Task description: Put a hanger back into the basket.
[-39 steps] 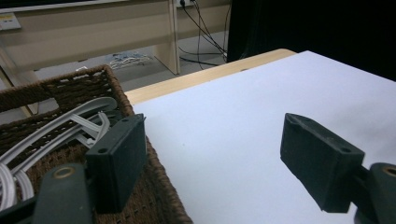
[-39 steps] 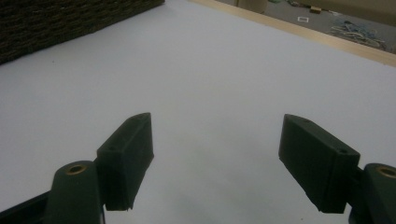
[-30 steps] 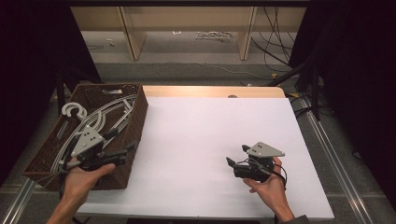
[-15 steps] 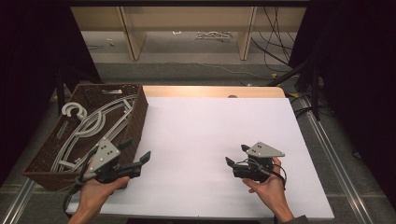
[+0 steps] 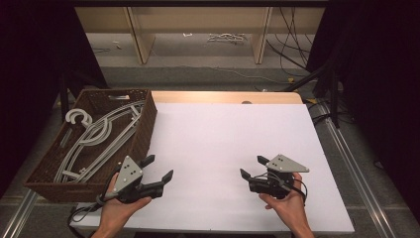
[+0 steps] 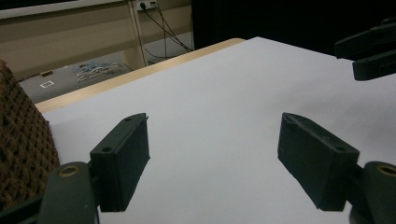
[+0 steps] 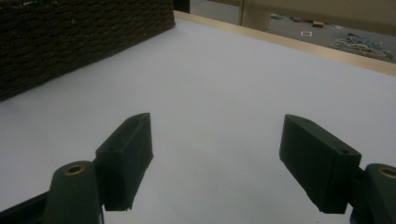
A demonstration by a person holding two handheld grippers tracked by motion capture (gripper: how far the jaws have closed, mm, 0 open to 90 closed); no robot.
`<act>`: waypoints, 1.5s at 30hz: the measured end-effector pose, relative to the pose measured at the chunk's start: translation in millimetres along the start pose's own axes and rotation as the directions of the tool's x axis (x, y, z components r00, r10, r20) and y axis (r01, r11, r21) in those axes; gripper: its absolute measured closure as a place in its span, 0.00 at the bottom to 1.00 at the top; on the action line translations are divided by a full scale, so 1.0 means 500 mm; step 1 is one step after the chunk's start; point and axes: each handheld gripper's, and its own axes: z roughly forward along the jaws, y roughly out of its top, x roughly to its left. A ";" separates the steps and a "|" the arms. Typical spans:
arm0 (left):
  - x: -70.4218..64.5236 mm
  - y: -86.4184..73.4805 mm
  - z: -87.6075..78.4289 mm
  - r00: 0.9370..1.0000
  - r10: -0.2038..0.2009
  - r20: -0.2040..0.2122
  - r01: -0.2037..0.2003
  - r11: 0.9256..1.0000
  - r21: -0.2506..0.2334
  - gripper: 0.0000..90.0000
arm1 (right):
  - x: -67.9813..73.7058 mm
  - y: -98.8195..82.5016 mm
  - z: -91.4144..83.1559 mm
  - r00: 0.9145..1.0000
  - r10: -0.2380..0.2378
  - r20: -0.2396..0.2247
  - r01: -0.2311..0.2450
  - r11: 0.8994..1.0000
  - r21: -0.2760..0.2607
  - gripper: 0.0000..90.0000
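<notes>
My left gripper (image 5: 158, 167) is open with nothing between its jaws, low over the white tabletop (image 5: 223, 144) just right of a brown wicker basket (image 5: 146, 130). In the left gripper view its jaws (image 6: 215, 121) stand wide apart over bare white surface. The basket holds several white plastic hangers (image 5: 99, 134). My right gripper (image 5: 251, 166) is also open and empty at the front right of the table, pointing left toward the other one. The right gripper view has its jaws (image 7: 217, 120) spread over the white surface, with the basket wall (image 7: 70, 42) at the upper left.
The right gripper's jaws (image 6: 373, 46) appear at the top right of the left gripper view. A wooden strip (image 5: 223, 96) runs along the table's far edge, with shelving and cables on the floor beyond. Metal rails flank the table.
My left gripper has moved right and down, from over the basket's near corner to the white tabletop beside it. The right gripper has stayed in place.
</notes>
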 end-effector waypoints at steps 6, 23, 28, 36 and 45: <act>-0.012 -0.012 0.013 1.000 0.011 0.025 -0.011 1.000 0.004 0.24 | 0.008 -0.003 -0.003 1.000 0.005 -0.008 -0.005 1.000 -0.016 0.23; -0.014 -0.036 0.016 0.999 -0.016 0.042 0.017 1.000 -0.010 0.22 | 0.045 -0.021 -0.024 1.000 -0.011 -0.026 0.011 1.000 -0.007 0.19; -0.020 -0.039 0.015 0.998 -0.020 0.062 0.020 1.000 -0.002 0.22 | 0.046 -0.028 -0.034 1.000 -0.003 -0.029 0.003 1.000 -0.008 0.19; -0.016 -0.039 0.016 0.998 -0.008 0.064 0.008 1.000 0.000 0.22 | 0.047 -0.029 -0.032 1.000 -0.010 -0.029 0.010 1.000 -0.010 0.19; -0.017 -0.040 0.016 0.998 -0.010 0.067 0.011 1.000 -0.001 0.22 | 0.048 -0.029 -0.031 0.999 -0.011 -0.033 0.011 1.000 -0.001 0.19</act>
